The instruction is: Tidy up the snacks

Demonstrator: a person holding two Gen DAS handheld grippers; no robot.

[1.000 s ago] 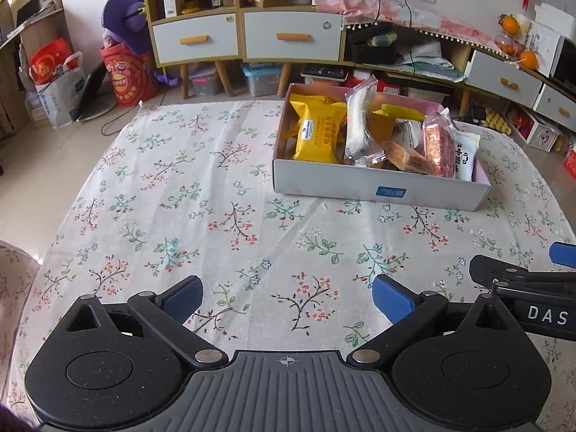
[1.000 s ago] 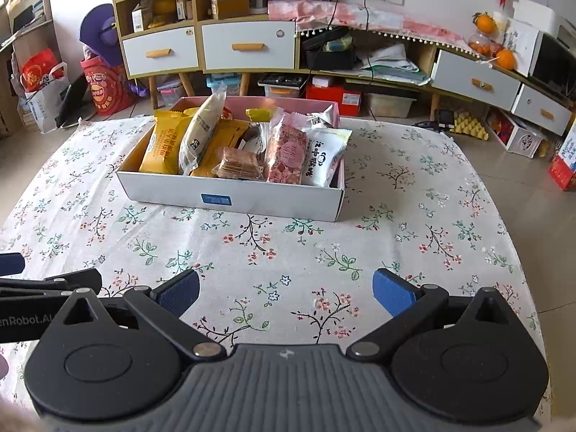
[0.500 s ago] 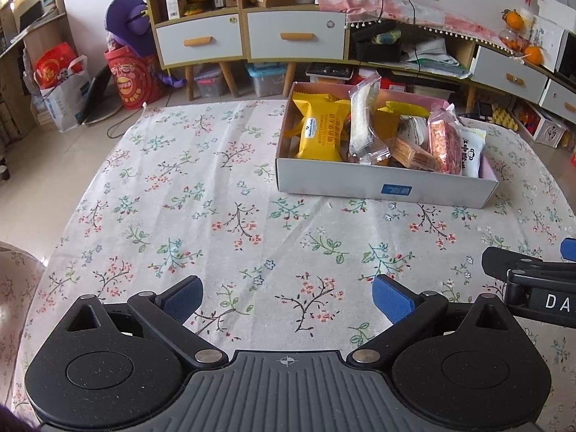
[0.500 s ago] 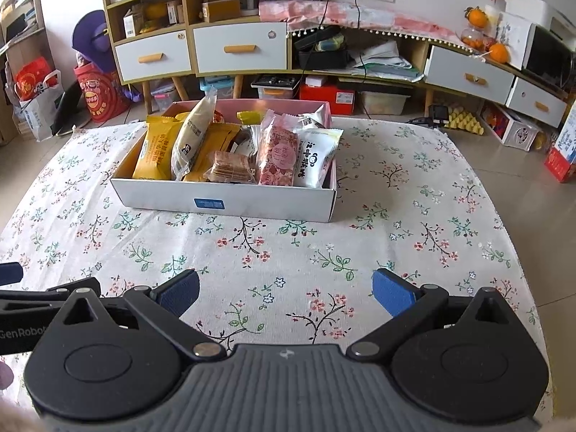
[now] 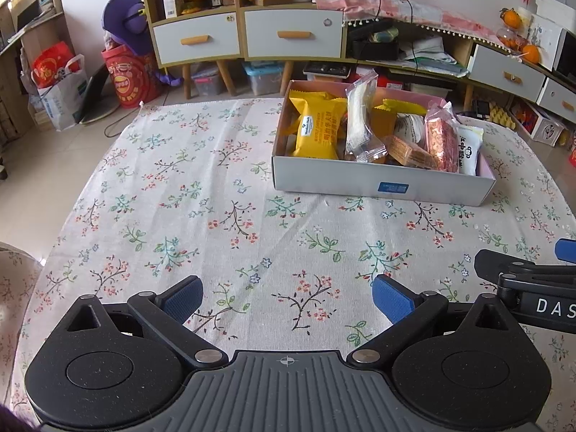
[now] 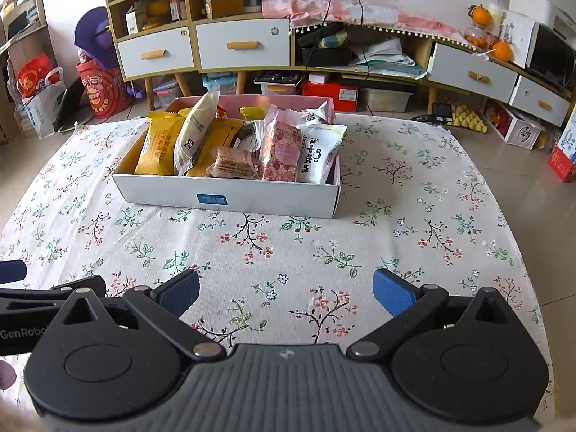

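A white cardboard box (image 5: 381,183) (image 6: 230,196) stands on the far part of the floral tablecloth. It holds several snack packets standing upright: a yellow packet (image 5: 316,129) (image 6: 158,147), a clear white-filled packet (image 5: 358,115) (image 6: 192,133), brown wafers (image 6: 234,162), a pink packet (image 5: 441,140) (image 6: 282,151) and a white packet (image 5: 468,147) (image 6: 318,151). My left gripper (image 5: 288,297) is open and empty, low over the near cloth. My right gripper (image 6: 286,291) is open and empty beside it, also seen in the left wrist view (image 5: 522,270).
The floral tablecloth (image 5: 180,198) covers the table. Beyond it stand wooden drawer cabinets (image 5: 248,36), a red bucket (image 5: 131,75), a paper bag (image 5: 61,86) and storage bins on the floor. Oranges (image 6: 500,50) sit on the right sideboard.
Both grippers have drawn back and up a little, so the box appears slightly farther. Both stay open and empty. The snacks have not moved.
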